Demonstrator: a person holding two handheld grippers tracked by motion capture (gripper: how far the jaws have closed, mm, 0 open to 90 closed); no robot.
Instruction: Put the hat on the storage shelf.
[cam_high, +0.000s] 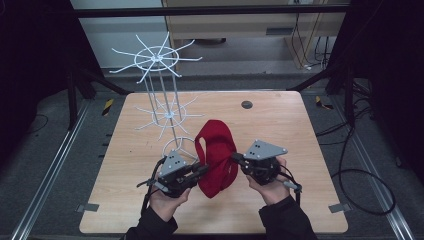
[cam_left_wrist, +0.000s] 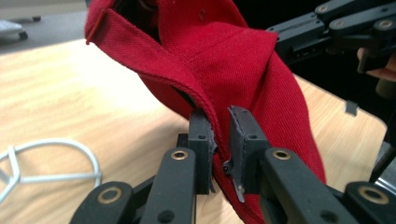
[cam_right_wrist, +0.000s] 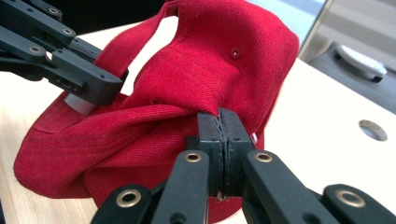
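Pale wooden surface near its front edge carries a red cap; left gripper and right gripper fingers both clamp its fabric. No writing legible.

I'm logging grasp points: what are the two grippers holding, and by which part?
Both hold the red cap: left gripper pinches its edge band, right gripper a fold of crown fabric.

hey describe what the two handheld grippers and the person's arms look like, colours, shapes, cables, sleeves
Each claw, left claw and right claw, is black, built of linked bars with brass-coloured rivets and two flat rectangular pads. A grey three-cornered plate dotted with small holes tops each body. Thin black cables trail toward the wrists. The person wears dark sleeves.
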